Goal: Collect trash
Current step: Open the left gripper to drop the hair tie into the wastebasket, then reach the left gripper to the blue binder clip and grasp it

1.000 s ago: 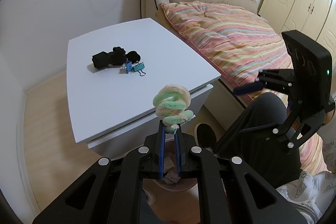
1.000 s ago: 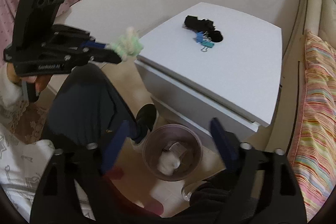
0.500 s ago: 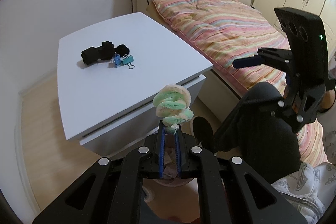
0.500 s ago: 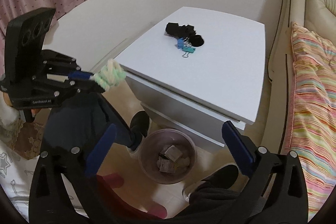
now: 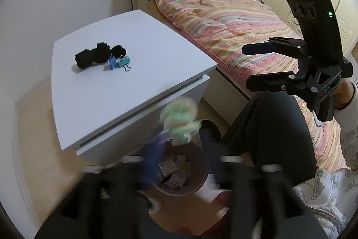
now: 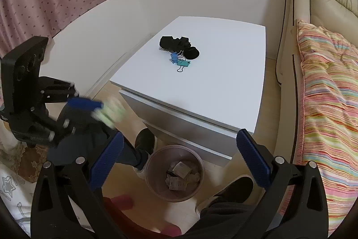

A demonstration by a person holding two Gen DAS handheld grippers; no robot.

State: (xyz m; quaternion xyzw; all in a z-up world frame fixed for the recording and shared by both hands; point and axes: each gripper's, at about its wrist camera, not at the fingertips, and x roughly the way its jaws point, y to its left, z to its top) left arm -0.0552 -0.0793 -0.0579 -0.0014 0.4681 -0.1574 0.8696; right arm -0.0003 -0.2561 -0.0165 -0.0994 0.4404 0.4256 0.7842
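While the left gripper (image 5: 181,149) hangs above the bin (image 5: 202,160), its jaws have just been opening, and the green-and-cream scrap (image 5: 180,120) sits blurred at their tips. Whether it has come free or is only loose between the pads cannot be told; the pads no longer look pressed on it. From the right wrist view the scrap (image 6: 110,112) shows at the end of the blue fingers (image 6: 84,103), to the left of the bin (image 6: 154,162) and higher than it.

Step in hand, as I judge it: dropping this piece into the bin, which already holds a few crumpled bits.

Right gripper (image 6: 179,162): jaws wide apart, nothing between them, pointed down over the bin.

On the white table (image 6: 223,86) lie a black bundle (image 6: 176,43), a blue clip (image 6: 173,57) and a teal clip (image 6: 183,63), close together, well apart from both grippers.

Next move, judged: confirm the scrap lands inside the rim, not on the floor beside it. Then one gripper goes to the table cluster; the clips are small and flat, so pads must come in low and square.
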